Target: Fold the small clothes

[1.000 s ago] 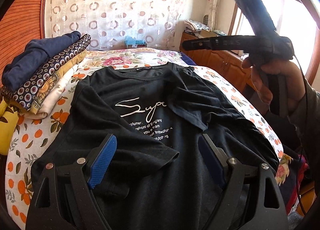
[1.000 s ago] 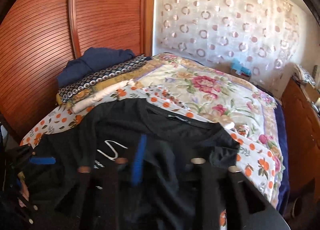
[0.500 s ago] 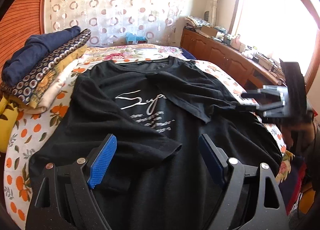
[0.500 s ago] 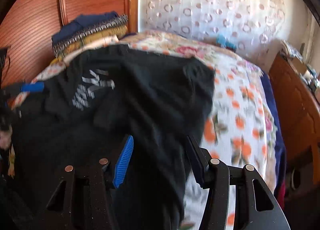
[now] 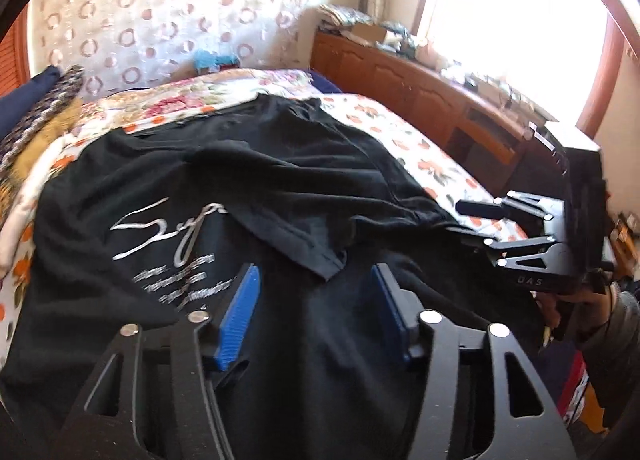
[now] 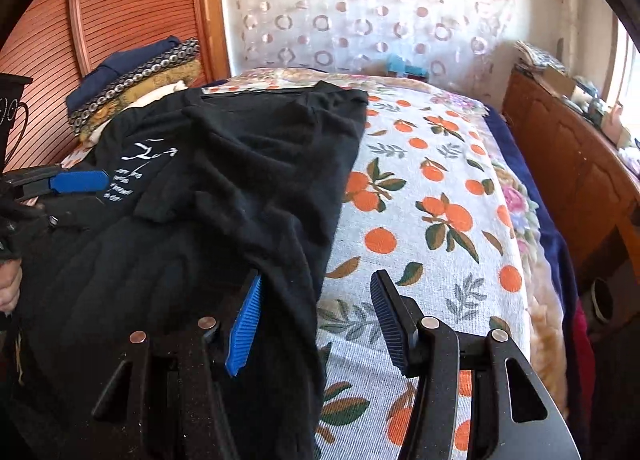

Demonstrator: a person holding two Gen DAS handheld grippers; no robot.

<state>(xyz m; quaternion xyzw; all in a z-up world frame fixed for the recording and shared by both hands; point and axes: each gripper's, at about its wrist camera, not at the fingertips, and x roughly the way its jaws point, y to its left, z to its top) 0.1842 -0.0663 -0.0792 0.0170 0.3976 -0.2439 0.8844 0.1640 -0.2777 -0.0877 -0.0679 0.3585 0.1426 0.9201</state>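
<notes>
A black T-shirt (image 5: 248, 196) with white lettering lies face up on the bed, its right side and sleeve folded in over the chest; it also shows in the right wrist view (image 6: 240, 188). My left gripper (image 5: 316, 308) is open and empty, low over the shirt's lower middle. My right gripper (image 6: 316, 324) is open at the shirt's right edge near the hem, one blue pad against the cloth, the other over the bedspread. The right gripper also shows in the left wrist view (image 5: 476, 220), and the left gripper's blue pad shows in the right wrist view (image 6: 80, 181).
A stack of folded clothes (image 6: 132, 80) sits at the bed's far left by the wooden headboard. The orange-print bedspread (image 6: 432, 196) lies bare on the right. A wooden cabinet (image 5: 420, 84) with clutter runs along the right under the window.
My right gripper came down from above the shirt to its right edge near the hem. My left gripper moved forward and right over the shirt. The shirt lies as before.
</notes>
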